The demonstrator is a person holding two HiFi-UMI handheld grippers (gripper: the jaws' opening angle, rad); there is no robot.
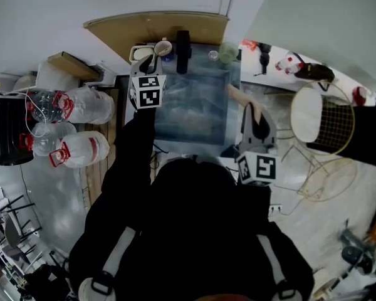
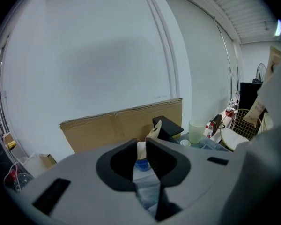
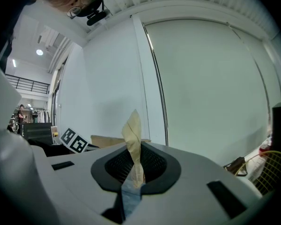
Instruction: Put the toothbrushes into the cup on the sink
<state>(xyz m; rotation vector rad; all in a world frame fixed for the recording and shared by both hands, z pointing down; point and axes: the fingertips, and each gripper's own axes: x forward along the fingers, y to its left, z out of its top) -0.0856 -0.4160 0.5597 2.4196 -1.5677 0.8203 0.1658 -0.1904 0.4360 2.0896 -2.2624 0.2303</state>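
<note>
Bluish glass sink [image 1: 197, 115], white wall behind. Right gripper [image 3: 135, 165] is clamped on a tan paper-wrapped toothbrush [image 3: 132, 130], well apart from the white-and-blue cup [image 2: 141, 162]. Left gripper [image 2: 141, 145] has its jaws slightly apart, empty, facing the cup. Step judged: transport. Next: carry the toothbrush over the cup, lower it endwise.

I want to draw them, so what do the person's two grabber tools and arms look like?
The left gripper and the right gripper are smooth light grey plastic with black, curved jaws. Each carries a white cube printed with black square markers. The person wears black sleeves.
</note>
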